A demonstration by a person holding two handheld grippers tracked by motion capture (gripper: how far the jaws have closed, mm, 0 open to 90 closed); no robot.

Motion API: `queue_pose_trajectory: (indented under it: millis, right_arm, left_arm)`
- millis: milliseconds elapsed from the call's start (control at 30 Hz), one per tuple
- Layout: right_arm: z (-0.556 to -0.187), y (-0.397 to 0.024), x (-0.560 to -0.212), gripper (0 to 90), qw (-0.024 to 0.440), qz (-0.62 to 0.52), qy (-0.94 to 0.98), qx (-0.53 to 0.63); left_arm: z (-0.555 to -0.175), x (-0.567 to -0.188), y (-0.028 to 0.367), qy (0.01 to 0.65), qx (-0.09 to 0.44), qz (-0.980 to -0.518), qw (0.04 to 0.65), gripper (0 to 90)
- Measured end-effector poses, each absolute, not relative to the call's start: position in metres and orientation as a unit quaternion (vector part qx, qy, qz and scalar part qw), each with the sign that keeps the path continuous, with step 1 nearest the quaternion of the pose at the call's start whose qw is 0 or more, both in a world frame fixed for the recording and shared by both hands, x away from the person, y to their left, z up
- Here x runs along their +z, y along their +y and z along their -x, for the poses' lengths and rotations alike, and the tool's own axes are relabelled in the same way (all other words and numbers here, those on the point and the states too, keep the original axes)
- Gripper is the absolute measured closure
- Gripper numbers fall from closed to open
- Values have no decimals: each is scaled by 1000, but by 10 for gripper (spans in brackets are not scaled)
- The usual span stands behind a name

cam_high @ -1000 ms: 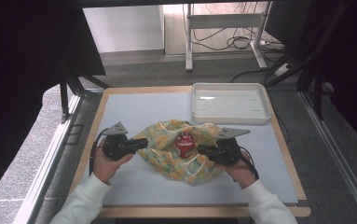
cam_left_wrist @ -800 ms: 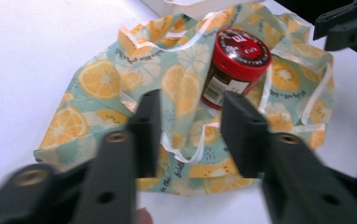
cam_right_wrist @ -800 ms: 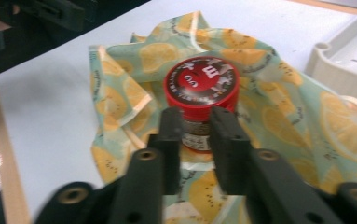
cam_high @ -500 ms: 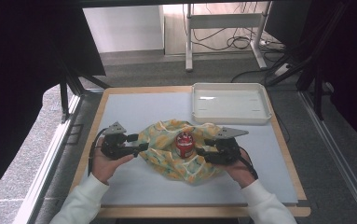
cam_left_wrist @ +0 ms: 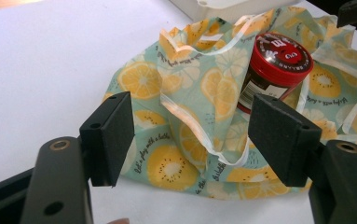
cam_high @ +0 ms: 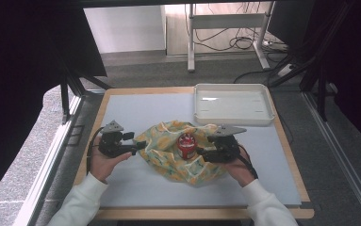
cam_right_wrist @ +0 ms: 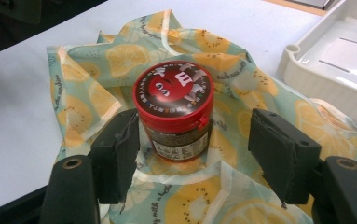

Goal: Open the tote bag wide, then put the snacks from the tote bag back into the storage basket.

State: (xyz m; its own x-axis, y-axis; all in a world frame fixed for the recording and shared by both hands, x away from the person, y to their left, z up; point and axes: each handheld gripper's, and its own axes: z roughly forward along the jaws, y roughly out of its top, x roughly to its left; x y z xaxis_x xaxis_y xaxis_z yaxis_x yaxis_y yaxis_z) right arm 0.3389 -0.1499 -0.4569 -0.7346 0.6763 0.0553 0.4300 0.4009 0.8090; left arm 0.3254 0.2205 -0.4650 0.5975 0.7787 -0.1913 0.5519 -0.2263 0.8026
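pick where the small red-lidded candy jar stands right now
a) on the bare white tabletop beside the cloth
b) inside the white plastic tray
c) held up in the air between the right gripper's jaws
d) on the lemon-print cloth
d: the small red-lidded candy jar stands upright on the lemon-print cloth, which spreads out around its base, while the white plastic tray sits apart at the table's far side with nothing in it.

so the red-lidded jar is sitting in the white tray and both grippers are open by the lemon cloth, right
Not quite: the red-lidded jar is not in the white tray; it stands on the lemon cloth, as the high view shows. The rest holds: the left gripper and right gripper are both open by the cloth, their jaws having just been opening.
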Motion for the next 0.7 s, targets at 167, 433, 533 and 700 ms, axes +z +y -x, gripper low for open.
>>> queue_pose_trajectory:
  millis: [167,433,533,700]
  right_arm:
    - [-338,-144,-457,317,148,-339,827,423]
    - [-344,-132,-462,303,151,-338,837,403]
    - [-348,-126,-465,287,148,-337,842,394]
    - [-353,-116,-468,250,143,-334,850,382]
  left_arm:
    - [-323,-463,219,428,131,-773,449,305]
    - [-325,-465,217,427,124,-777,445,298]
    - [-325,-466,217,427,120,-779,443,290]
    - [-326,-467,216,429,117,-780,440,283]
